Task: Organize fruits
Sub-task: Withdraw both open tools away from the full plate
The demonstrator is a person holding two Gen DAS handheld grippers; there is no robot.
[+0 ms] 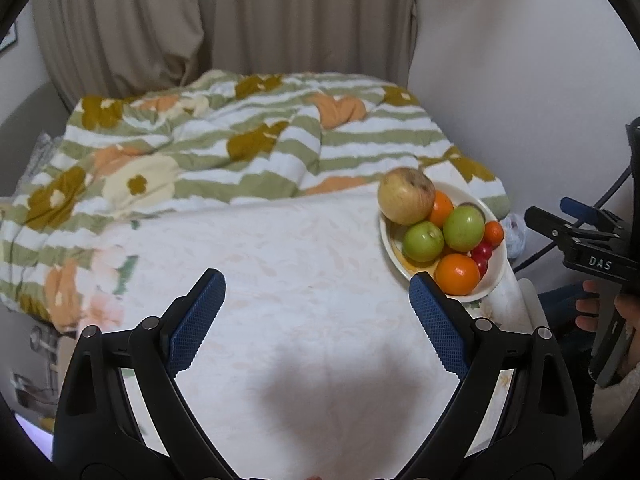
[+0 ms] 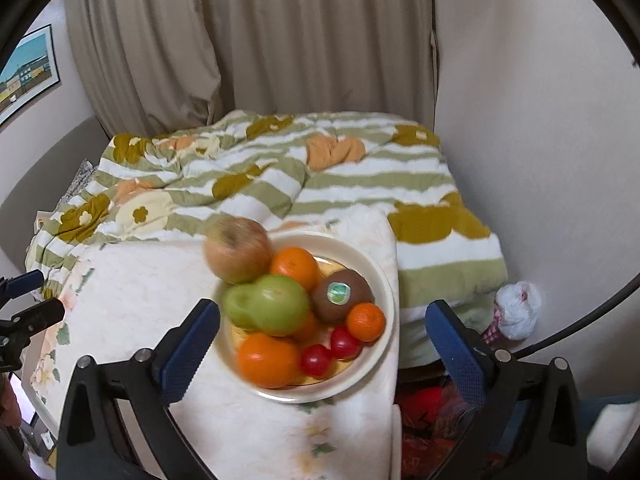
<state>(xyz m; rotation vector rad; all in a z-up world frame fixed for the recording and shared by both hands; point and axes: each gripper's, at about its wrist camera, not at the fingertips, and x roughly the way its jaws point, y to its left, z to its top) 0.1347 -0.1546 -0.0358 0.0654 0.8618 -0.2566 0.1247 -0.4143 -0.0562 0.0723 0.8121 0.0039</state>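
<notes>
From your left wrist cam, the left gripper (image 1: 316,300) was spread wide with nothing in it, hovering over the white tablecloth (image 1: 280,264), and the fruit bowl (image 1: 494,276) sat off to the right near the table edge. From your right wrist cam, the right gripper (image 2: 322,332) was wide open and empty too, with the bowl (image 2: 384,280) between its fingers, big apple (image 2: 238,254) perched on the far-left rim, and oranges, green apples, a kiwi (image 2: 342,294) and cherry tomatoes piled inside.

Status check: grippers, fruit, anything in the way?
Left gripper open, empty. Right gripper open, empty, above bowl. Fruit piled in bowl, apple on top. Nothing in the way.
</notes>
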